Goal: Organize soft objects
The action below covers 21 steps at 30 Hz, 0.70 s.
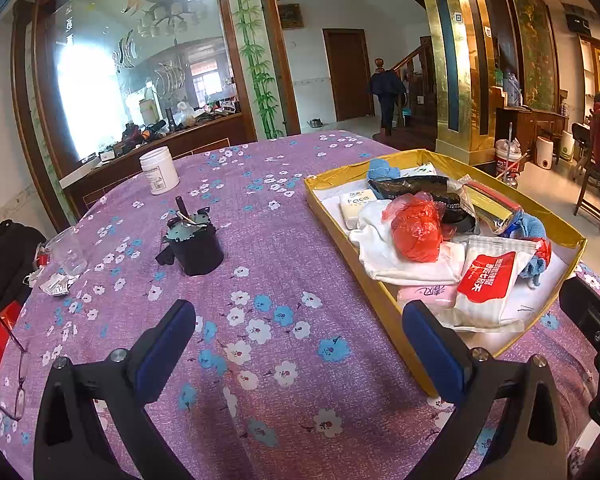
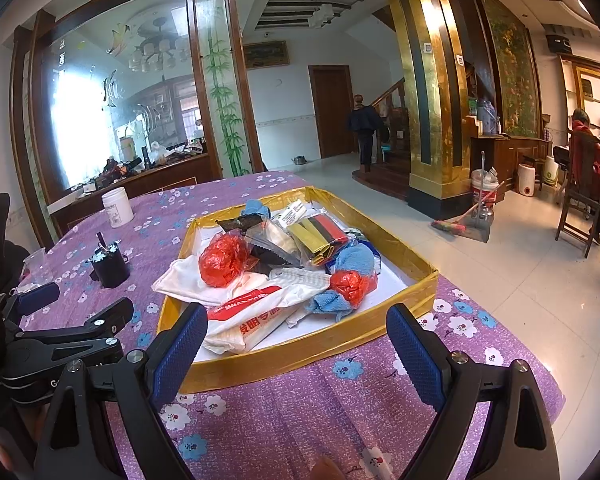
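Both grippers, left gripper [image 1: 300,354] and right gripper [image 2: 298,346], are hovering with jaws spread wide; the tissue pack [image 2: 246,316] in the gold tray [image 2: 300,354] looks light and squashy, best pinched mid-body

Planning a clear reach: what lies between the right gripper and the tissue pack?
Only the gold wall of the tray separates the right gripper from the tissue pack, seen in the right wrist view.

A purple floral-clothed counter [image 1: 284,240] carries a gold tray [image 1: 384,300]; a white jar [image 1: 159,170]; a black cup [image 1: 196,250]; a clear cup [image 1: 68,250].
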Each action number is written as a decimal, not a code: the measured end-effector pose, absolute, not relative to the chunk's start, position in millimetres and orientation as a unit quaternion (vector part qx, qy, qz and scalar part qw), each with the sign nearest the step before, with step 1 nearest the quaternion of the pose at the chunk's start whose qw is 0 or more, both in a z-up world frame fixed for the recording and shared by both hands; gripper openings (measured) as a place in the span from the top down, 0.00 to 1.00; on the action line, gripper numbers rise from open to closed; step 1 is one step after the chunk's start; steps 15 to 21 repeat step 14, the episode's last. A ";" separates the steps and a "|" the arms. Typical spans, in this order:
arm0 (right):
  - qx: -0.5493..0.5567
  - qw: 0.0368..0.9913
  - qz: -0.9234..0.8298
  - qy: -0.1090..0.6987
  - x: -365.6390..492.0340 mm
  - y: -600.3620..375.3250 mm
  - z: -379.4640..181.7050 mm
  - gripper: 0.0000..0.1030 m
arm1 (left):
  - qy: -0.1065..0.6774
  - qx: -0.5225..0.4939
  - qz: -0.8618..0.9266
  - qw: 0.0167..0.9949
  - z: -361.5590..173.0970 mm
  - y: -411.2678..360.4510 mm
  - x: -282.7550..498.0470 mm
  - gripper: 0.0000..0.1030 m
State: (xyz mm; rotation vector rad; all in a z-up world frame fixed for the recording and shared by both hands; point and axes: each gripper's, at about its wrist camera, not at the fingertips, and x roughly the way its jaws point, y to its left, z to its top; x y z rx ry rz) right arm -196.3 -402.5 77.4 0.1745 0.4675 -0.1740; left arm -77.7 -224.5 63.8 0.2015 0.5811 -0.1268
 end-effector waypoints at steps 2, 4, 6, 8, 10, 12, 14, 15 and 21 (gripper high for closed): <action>0.087 0.965 -0.085 0.231 -196.6 -402.6 77.3 0.09 | 0.286 0.099 -0.063 0.951 64.1 -223.1 -78.0 0.00; 0.086 0.965 -0.085 0.231 -196.4 -402.6 77.4 0.09 | 0.285 0.100 -0.061 0.951 64.4 -222.9 -77.8 0.00; 0.086 0.965 -0.086 0.231 -196.5 -402.8 77.5 0.09 | 0.286 0.100 -0.062 0.951 64.3 -222.9 -77.8 0.00; 0.087 0.965 -0.085 0.231 -196.7 -402.7 77.4 0.09 | 0.285 0.100 -0.061 0.951 64.2 -222.7 -77.8 0.00; 0.086 0.965 -0.085 0.231 -196.5 -402.8 77.5 0.09 | 0.283 0.100 -0.062 0.952 65.1 -222.1 -78.3 0.00; 0.087 0.965 -0.086 0.230 -197.0 -402.8 77.4 0.09 | 0.272 0.096 -0.055 0.956 67.0 -218.4 -80.7 0.00; 0.087 0.965 -0.086 0.231 -195.9 -402.8 77.7 0.09 | 0.277 0.088 -0.062 0.955 67.3 -214.1 -78.9 0.00; 0.087 0.965 -0.086 0.231 -195.9 -402.8 77.7 0.09 | 0.277 0.088 -0.062 0.955 67.3 -214.1 -78.9 0.00; 0.087 0.965 -0.086 0.231 -195.9 -402.8 77.7 0.09 | 0.277 0.088 -0.062 0.955 67.3 -214.1 -78.9 0.00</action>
